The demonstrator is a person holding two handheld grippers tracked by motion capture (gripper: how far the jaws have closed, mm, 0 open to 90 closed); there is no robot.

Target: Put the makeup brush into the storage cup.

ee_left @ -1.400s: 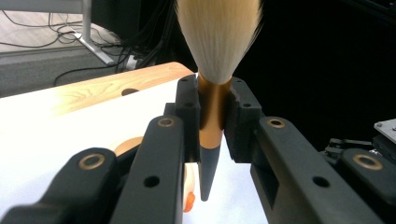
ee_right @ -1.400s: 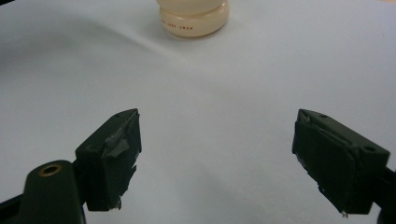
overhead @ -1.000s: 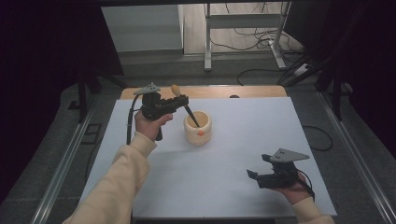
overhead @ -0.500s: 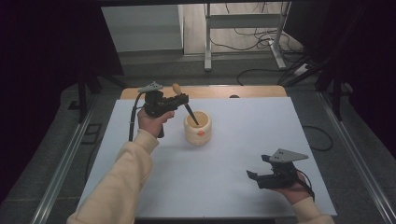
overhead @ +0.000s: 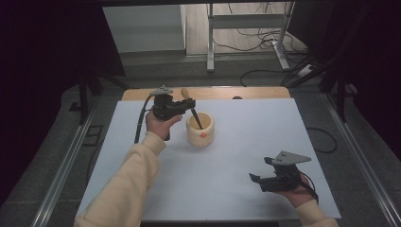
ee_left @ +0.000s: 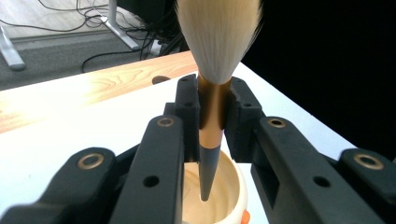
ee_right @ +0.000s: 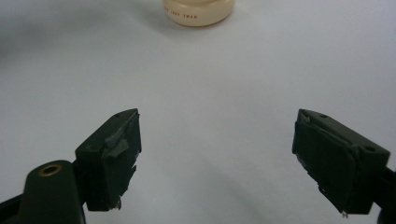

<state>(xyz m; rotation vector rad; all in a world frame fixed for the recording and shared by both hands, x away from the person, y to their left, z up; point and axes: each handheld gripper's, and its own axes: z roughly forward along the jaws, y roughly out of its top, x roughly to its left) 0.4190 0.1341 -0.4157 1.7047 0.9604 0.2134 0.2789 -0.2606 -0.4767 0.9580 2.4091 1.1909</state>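
Note:
My left gripper (overhead: 189,105) is shut on a brush (overhead: 185,93) just above a cream cup (overhead: 200,133) at the back middle of the white mat. In the left gripper view the jaws (ee_left: 214,102) clamp the brush's gold ferrule (ee_left: 214,112). Its pale bristles (ee_left: 218,37) point up and its dark pointed handle tip reaches down inside the cup (ee_left: 236,184). My right gripper (overhead: 259,169) lies low at the front right of the mat, open, with bare mat between its jaws (ee_right: 217,154). The cup (ee_right: 198,11) stands well ahead of it.
A white mat (overhead: 236,142) covers the table, with a strip of bare wood (overhead: 255,92) along the far edge. Metal rails run along both sides. Beyond the table are a desk frame (overhead: 246,28) and cables on the floor.
My left gripper has sunk a little with the brush, bringing the handle tip lower into the cup. The right gripper has stayed where it was.

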